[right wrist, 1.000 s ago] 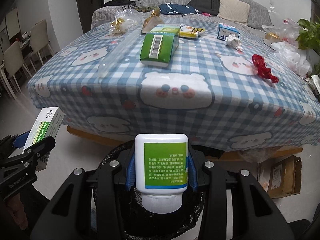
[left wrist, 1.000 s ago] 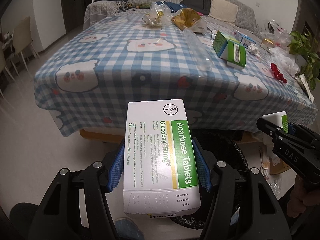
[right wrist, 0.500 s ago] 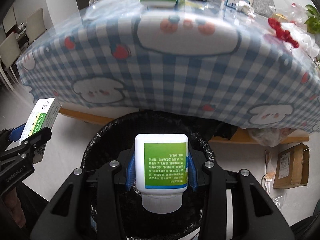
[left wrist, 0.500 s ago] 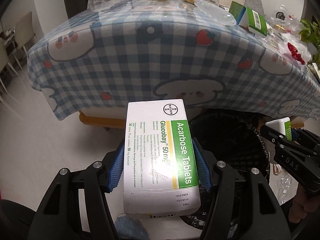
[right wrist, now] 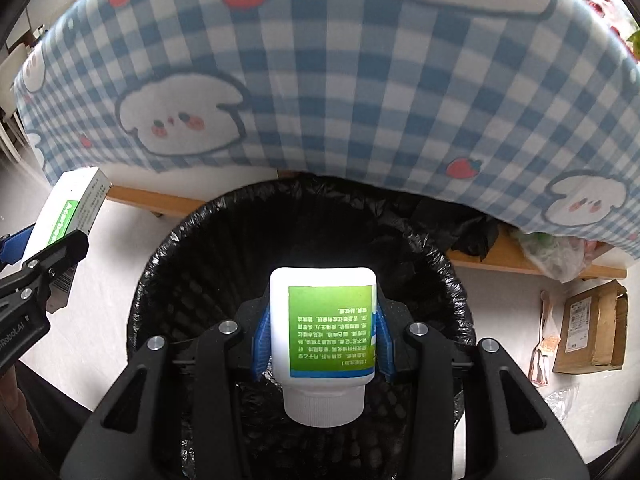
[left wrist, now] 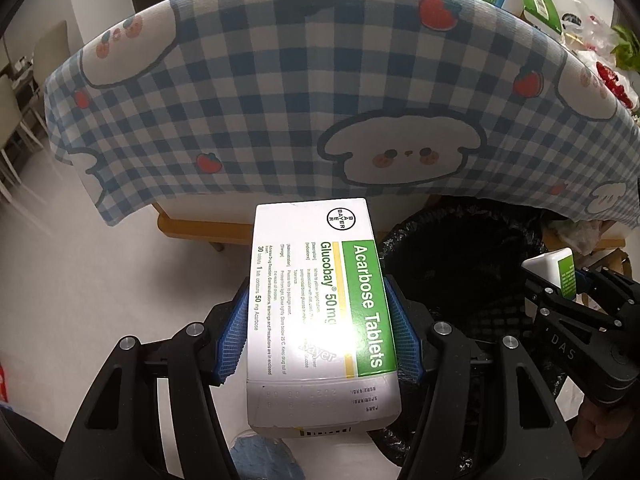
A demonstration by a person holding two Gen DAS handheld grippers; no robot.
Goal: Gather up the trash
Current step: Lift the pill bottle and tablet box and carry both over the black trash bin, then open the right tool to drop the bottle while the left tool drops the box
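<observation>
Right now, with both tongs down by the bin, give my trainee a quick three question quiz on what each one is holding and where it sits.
1. True or false: the right tongs are open.
2. Multiple choice: the white and green cardboard Acarbose tablet box in the left tongs sits A) inside the bin, B) left of the bin, over the floor, C) on the table.
3. Fill in: the white plastic bottle with a green label hangs cap-down over the ____.

Key: 1 false, they grip the bottle. 2 B. 3 black-bag-lined trash bin.

Checkered tablecloth (left wrist: 280,100) over white floor (left wrist: 100,280)
</observation>
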